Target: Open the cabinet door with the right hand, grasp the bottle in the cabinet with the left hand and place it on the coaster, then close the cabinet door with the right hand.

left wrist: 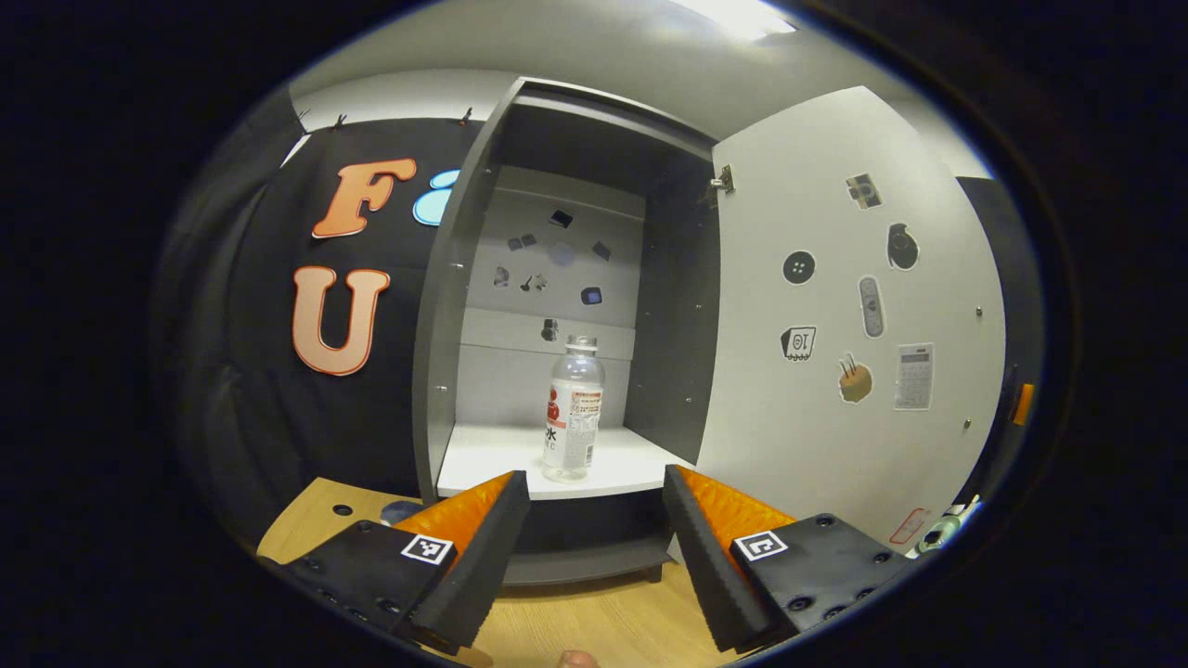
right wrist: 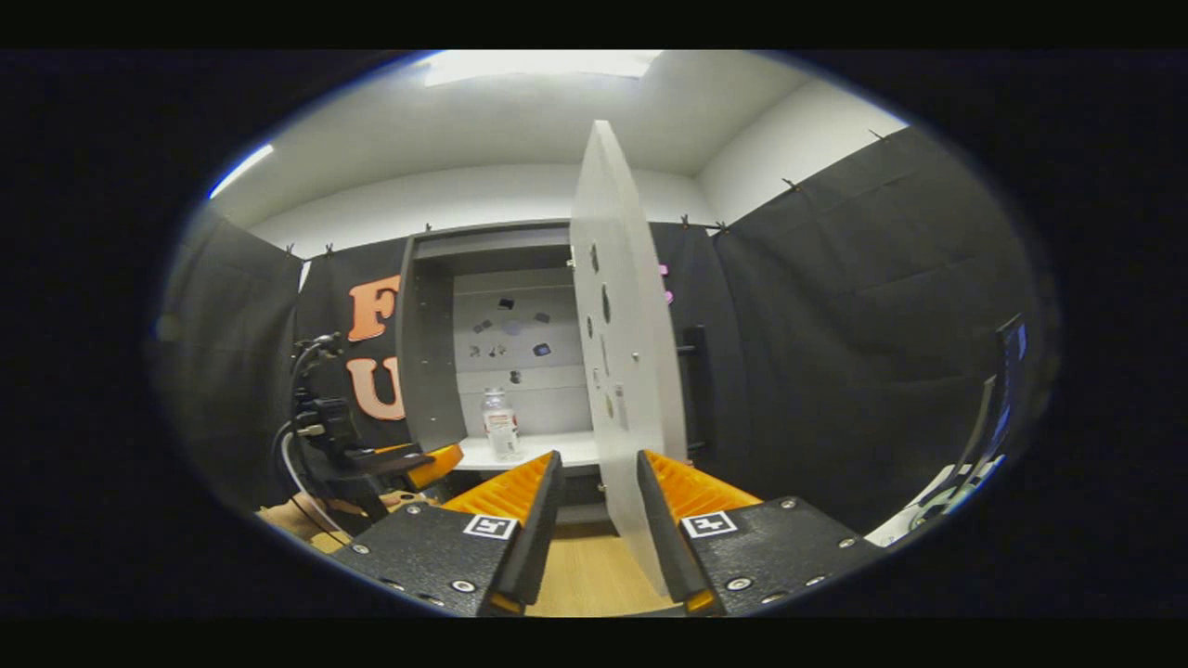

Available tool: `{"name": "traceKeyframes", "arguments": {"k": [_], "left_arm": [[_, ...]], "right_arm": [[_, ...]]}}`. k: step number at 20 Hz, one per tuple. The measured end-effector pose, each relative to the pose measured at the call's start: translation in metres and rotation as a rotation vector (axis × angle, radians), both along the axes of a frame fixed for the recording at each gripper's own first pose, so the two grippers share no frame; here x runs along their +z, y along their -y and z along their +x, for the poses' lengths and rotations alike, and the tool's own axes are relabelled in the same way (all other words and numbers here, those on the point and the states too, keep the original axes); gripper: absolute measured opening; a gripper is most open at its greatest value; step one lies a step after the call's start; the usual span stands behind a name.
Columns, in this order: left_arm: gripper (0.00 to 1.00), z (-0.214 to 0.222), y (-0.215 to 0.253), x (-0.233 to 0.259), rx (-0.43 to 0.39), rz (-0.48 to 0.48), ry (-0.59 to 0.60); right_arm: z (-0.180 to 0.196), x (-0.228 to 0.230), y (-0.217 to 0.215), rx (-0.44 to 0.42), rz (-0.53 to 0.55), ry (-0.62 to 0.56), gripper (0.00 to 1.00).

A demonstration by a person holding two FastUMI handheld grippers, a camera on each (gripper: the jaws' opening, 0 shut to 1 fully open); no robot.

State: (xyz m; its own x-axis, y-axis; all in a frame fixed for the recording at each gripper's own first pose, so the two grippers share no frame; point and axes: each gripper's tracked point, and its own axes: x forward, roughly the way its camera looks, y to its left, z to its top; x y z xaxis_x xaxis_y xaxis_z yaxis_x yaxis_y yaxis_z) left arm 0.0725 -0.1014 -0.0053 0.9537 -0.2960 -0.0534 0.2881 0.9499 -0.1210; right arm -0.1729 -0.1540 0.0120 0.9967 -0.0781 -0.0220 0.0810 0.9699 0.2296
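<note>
A: Black cloth walls the booth behind a grey cabinet (left wrist: 566, 278) in the left gripper view. Where's the bottle (left wrist: 574, 408)?

B: One bottle, upright near the front edge of the white cabinet shelf (left wrist: 483, 459), ahead of the left gripper (left wrist: 594, 496) and centred over the gap between its two fingers, well apart from both. The fingers are spread wide, holding nothing, level over the wooden table (left wrist: 594, 622).

A: And the cabinet door (left wrist: 835, 325)?

B: One door, swung fully open to the right, stickers on its inner face.

A: Right gripper view?

B: The door (right wrist: 622, 371) appears edge-on, its lower edge dropping between the right gripper (right wrist: 599, 482) fingers. They're parted; whether they touch it I cannot tell. The bottle (right wrist: 501, 425) stands on the shelf beyond, left of the door. The left gripper (right wrist: 422, 461) hovers at the left, just before the shelf's front edge.
</note>
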Motion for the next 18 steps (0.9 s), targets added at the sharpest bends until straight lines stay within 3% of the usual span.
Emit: {"name": "traceKeyframes", "arguments": {"k": [3,4,5,8,10,16,18], "left_arm": [[0.94,0.025,-0.009,-0.004,-0.005,0.004,-0.01],[0.94,0.034,-0.012,-0.006,-0.008,0.012,-0.011],[0.94,0.043,-0.014,-0.007,-0.011,0.016,-0.01],[0.94,0.068,-0.013,-0.007,-0.05,0.025,0.0],[0.94,0.085,-0.009,-0.008,-0.077,0.041,0.012],[0.94,0.125,0.007,-0.013,-0.14,0.094,0.033],[0.94,0.135,0.015,-0.015,-0.168,0.086,0.032]], "right_arm": [[0.022,-0.004,-0.023,0.017,-0.019,-0.018,0.57],[0.029,-0.005,-0.03,0.019,-0.023,-0.022,0.64],[0.038,-0.006,-0.035,0.021,-0.024,-0.028,0.62],[0.06,-0.006,-0.049,0.026,-0.019,-0.031,0.75],[0.074,-0.008,-0.058,0.032,-0.008,-0.031,0.79],[0.108,-0.019,-0.059,-0.027,-0.03,-0.059,0.86],[0.117,-0.022,-0.058,-0.052,-0.026,-0.066,0.82]]}}
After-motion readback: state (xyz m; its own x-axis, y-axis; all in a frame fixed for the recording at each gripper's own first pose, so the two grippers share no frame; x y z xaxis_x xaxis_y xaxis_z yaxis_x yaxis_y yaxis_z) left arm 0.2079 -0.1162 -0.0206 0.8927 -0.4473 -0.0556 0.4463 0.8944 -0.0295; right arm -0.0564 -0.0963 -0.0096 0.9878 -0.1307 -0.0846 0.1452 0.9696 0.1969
